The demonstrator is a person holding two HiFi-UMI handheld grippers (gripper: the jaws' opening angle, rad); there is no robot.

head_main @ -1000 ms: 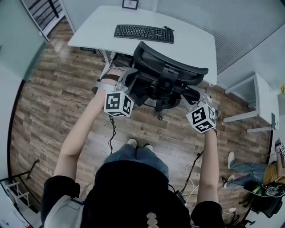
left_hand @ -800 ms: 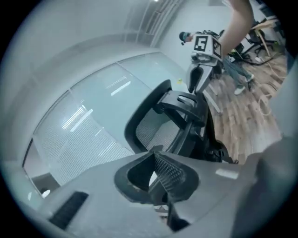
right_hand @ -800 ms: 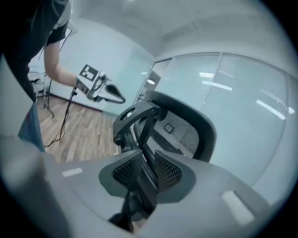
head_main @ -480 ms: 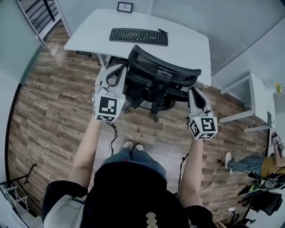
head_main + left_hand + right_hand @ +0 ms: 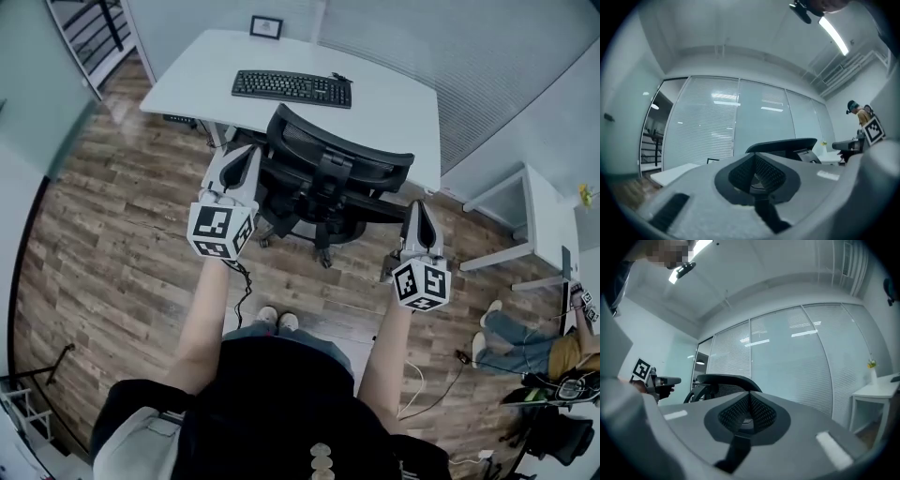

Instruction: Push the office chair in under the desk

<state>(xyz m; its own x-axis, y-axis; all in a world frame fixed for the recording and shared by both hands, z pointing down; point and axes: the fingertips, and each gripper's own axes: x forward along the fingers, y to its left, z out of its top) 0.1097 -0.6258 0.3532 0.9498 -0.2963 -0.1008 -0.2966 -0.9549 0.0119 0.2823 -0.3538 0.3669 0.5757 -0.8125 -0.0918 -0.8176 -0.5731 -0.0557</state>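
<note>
A black office chair [image 5: 328, 173] stands with its back toward me and its seat partly under the white desk [image 5: 403, 103]. My left gripper [image 5: 246, 154] is shut and empty, just off the chair's left side. To the chair's right, my right gripper [image 5: 419, 207] is also shut with nothing in it, apart from the chair. In the left gripper view the jaws [image 5: 754, 157] meet, with the chair's backrest [image 5: 787, 143] beyond them. The right gripper view shows closed jaws [image 5: 749, 397] and the backrest [image 5: 725, 378] to the left.
A black keyboard [image 5: 291, 87] and a small picture frame [image 5: 266, 27] sit on the desk. A white side table [image 5: 530, 220] stands at the right. Cables [image 5: 238, 281] trail on the wood floor near my feet [image 5: 274, 321]. Another person's legs [image 5: 511, 345] show at the right edge.
Both grippers have drawn back from the chair's sides toward me. The right gripper's jaws went from wide open to shut, with nothing in them. The chair now sits closer to the desk.
</note>
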